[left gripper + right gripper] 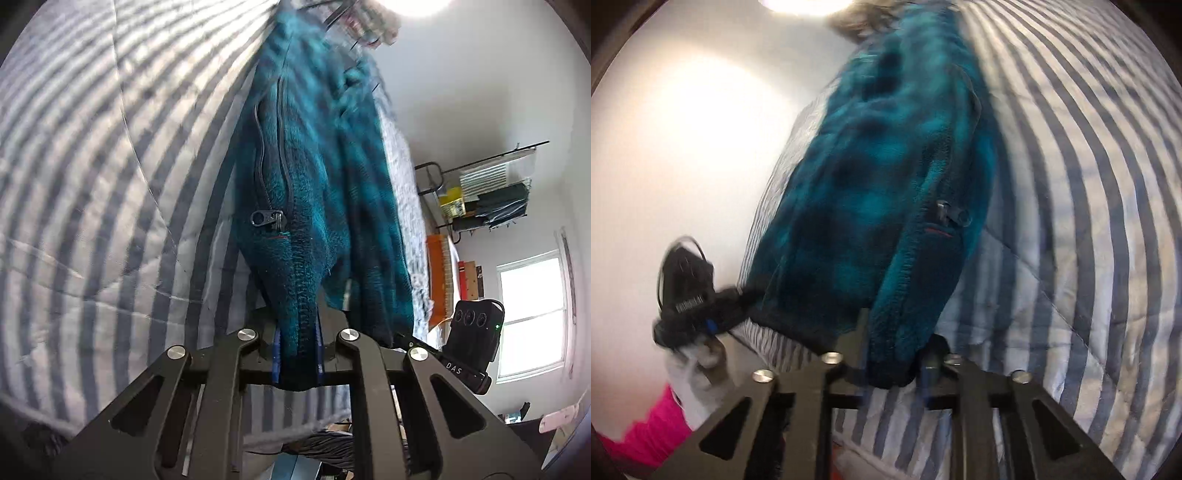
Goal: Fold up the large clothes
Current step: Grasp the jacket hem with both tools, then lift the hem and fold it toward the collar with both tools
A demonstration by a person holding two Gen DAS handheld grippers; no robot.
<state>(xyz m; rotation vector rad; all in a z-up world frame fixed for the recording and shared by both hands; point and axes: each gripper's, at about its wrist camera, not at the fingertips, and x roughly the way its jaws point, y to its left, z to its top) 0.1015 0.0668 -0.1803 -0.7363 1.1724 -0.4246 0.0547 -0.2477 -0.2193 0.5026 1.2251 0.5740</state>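
Teal fleece jacket (317, 192) (zipped), hem pinched

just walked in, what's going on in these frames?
A person with a gripper in each hand is folding a teal fleece jacket on a striped quilt. The left gripper is shut on the jacket's hem by the zipper. The right gripper is clamped on another part of the hem. The jacket lies stretched away from both grippers across the quilt. No fold is visible yet.

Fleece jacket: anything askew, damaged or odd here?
Nothing stands out. The fleece lies on the striped quilt, both grippers shut on its hem; zipper pull looks intact.
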